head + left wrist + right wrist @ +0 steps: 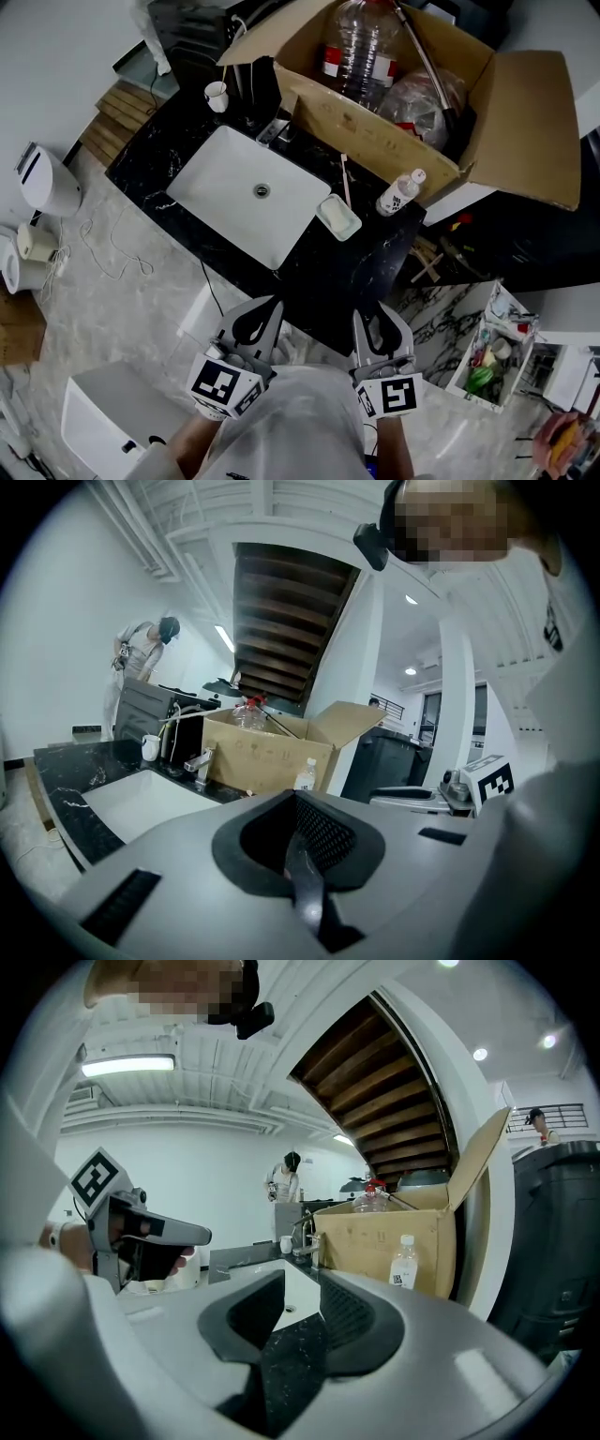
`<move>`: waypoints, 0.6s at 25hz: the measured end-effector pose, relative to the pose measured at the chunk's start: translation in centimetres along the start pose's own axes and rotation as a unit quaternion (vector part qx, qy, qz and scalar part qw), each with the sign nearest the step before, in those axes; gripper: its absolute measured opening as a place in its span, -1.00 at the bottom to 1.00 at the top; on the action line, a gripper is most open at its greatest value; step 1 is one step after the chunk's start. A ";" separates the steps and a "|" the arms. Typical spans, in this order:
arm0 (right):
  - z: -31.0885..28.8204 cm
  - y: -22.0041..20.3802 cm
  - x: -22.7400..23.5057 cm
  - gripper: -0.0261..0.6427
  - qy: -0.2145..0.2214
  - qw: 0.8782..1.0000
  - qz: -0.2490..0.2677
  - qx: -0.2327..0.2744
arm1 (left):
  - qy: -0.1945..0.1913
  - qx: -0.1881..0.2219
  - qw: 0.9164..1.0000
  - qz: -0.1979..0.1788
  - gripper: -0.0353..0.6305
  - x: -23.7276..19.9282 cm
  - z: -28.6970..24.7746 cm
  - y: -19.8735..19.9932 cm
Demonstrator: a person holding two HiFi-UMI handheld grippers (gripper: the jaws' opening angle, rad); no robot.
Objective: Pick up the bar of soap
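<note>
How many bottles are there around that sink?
2. A small white-capped bottle stands on the black counter beside the cardboard box; a large clear bottle stands inside that box. Others may be hidden inside.

Bright, even indoor light from ceiling strip (128, 1065) & spots. White sink (248, 192) near blown out vs dark desk (352, 272). Gripper views: fisheye, black vignetted corners, close foreground soft.

Floor (122, 281): pale marble, left
Counter (347, 272): black, centre
Stairs (291, 621): dark wood underside, top
Walls (216, 1166): white
</note>
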State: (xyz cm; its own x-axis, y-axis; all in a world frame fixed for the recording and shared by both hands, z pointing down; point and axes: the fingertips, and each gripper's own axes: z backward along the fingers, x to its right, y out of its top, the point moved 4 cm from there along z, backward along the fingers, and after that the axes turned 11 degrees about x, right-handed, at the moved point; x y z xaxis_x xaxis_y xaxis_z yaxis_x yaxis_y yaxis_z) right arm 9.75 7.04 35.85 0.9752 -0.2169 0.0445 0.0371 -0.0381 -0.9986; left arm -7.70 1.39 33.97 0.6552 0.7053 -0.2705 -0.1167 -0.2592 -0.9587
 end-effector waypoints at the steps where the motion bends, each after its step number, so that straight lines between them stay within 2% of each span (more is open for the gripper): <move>1: -0.3 -0.2 0.4 -0.59 0.000 1.000 0.002 -0.003 | 0.000 -0.002 1.000 0.000 -0.89 0.1 -0.3 0.0; 15: -4.6 -1.6 3.4 -0.59 0.016 1.000 -0.001 -0.016 | 0.014 -0.015 1.000 0.002 -0.89 -0.7 -3.4 -0.5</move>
State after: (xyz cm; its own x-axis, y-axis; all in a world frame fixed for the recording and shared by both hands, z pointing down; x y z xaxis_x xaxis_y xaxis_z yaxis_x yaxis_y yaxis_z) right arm 12.03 1.85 37.74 0.9675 -0.2482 0.0485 0.0322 -0.0692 -0.9971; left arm -5.53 -1.26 34.89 0.6754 0.6860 -0.2706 -0.0971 -0.2809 -0.9548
